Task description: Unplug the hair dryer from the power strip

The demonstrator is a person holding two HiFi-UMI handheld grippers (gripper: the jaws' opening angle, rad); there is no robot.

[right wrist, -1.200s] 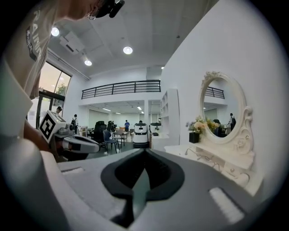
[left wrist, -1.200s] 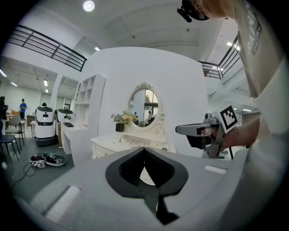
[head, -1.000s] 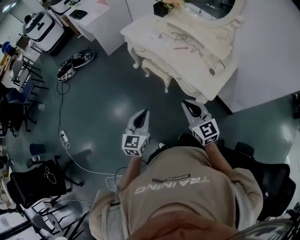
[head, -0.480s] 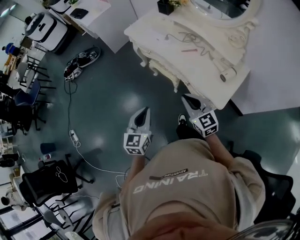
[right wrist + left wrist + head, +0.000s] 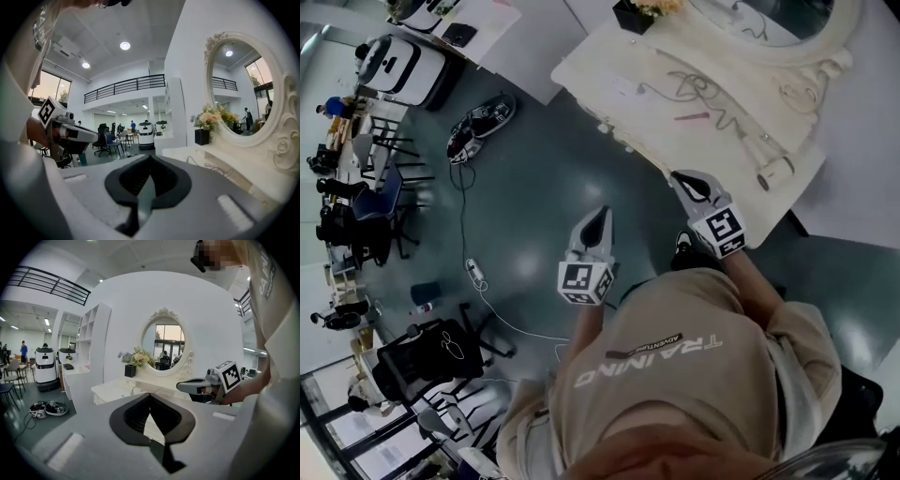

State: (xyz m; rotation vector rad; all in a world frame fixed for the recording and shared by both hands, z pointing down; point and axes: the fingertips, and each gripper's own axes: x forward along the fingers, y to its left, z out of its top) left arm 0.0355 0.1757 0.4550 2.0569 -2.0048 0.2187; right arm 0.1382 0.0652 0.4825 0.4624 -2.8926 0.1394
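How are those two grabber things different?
The left gripper hangs over the dark floor; the right gripper sits by the edge of the dressing table. The left gripper shows lower in the head view than the right gripper. Both are shut, holding nothing.

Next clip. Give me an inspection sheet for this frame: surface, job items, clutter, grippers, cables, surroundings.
Surface: cream vanity top, mostly bare, mirror behind it.
Job's things: white tube-shaped item near the vanity's edge, likely the hair dryer; white power strip on the floor; what is plugged into it cannot be told.
Clutter: dark flower pot; thin red stick.
Grippers: left hand-held gripper and right hand-held gripper, both shut and empty, in front of the vanity.
Cables: loose cord on the vanity; white cable across the floor.
Surroundings: black office chair, white service robot.
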